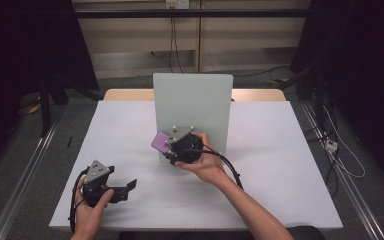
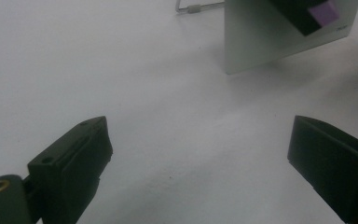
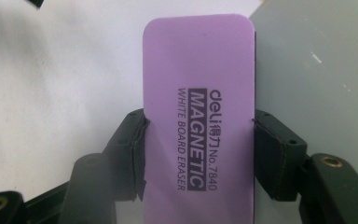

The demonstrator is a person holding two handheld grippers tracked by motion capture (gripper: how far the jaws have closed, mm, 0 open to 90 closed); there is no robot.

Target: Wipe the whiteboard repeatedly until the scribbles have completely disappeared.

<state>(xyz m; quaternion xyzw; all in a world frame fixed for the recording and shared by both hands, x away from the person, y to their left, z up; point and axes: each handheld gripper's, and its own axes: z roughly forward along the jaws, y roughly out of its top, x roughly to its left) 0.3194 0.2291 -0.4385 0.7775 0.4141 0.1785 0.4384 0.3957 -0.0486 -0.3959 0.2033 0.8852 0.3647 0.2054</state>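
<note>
White-covered bench (image 1: 280, 165), upright pale grey whiteboard panel (image 1: 200, 100) mid-bench. Right tongs (image 3: 199, 140) clamped across purple rectangular magnetic whiteboard eraser (image 3: 198, 121), held at panel's lower left edge. Left tongs (image 2: 196, 154) spread wide, nothing between them, near front-left corner.

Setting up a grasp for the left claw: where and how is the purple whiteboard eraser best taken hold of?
Grip the purple eraser across its two long edges at mid-length, coming in along its length, as the right claw does. Those edges are straight and parallel, the body is narrow enough to span, and the far end stays free for the whiteboard.
</note>
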